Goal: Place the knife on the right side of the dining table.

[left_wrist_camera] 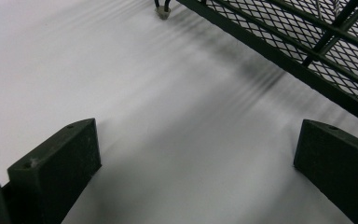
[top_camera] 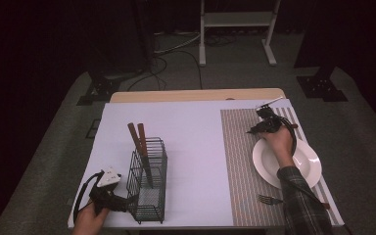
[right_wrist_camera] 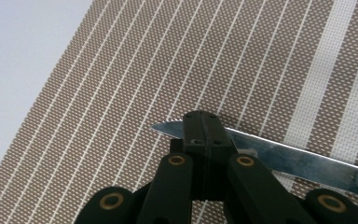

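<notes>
The right gripper (right_wrist_camera: 204,128), jaws clamped together on the blade of a steel table knife (right_wrist_camera: 279,158), is holding it low over the brown striped woven placemat (right_wrist_camera: 121,93), probably to lay it beside the white round plate (top_camera: 306,161), its handle cut off at the frame edge, while the left gripper (left_wrist_camera: 196,158) is resting with jaws wide apart beside the black wire-mesh cutlery caddy (left_wrist_camera: 307,51).

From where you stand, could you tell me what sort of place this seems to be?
Probably a lab or studio with a mock dining setup: a table holding a striped placemat, a white plate, a fork and a wire cutlery rack, on grey carpet with cables and equipment stands behind.
</notes>
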Available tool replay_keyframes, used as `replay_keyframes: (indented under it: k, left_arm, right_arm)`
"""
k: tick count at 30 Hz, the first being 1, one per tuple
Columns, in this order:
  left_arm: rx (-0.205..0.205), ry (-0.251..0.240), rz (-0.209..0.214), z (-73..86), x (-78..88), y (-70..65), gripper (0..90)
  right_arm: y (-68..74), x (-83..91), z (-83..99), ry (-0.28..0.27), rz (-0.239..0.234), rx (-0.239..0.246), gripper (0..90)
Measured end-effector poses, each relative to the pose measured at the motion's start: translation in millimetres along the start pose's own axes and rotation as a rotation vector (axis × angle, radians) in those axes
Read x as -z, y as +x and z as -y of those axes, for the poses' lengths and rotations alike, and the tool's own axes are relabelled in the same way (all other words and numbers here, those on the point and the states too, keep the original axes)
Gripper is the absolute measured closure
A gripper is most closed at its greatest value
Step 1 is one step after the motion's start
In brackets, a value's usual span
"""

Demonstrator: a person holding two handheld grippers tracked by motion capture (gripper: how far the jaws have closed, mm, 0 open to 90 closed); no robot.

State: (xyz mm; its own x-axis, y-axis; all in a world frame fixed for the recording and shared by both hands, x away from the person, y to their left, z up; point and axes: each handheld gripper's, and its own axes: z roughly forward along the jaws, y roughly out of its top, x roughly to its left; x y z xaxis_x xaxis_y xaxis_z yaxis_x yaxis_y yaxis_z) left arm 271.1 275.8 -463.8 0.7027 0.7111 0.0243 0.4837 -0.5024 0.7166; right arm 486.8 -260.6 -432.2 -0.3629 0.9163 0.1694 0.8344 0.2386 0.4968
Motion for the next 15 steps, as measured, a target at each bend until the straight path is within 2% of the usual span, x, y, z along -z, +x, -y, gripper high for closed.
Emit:
replay_keyframes:
  k: [2, 6, 10, 15]
  left_arm:
    - [0.0, 0.0, 0.0, 0.0, 0.0, 0.0, 0.0]
    - [0.0, 0.0, 0.0, 0.0, 0.0, 0.0, 0.0]
    - [0.0, 0.0, 0.0, 0.0, 0.0, 0.0, 0.0]
    - [0.0, 0.0, 0.0, 0.0, 0.0, 0.0, 0.0]
  right_arm:
    - [0.9, 4.3, 0.8, -0.028, -0.018, -0.009, 89.7]
    - [11.2, 15.1, 1.7, -0.074, -0.031, 0.009, 73.3]
    - [25.3, 23.7, 4.8, -0.123, -0.024, 0.044, 49.5]
    - [43.8, 31.4, 11.1, -0.179, -0.028, 0.105, 32.9]
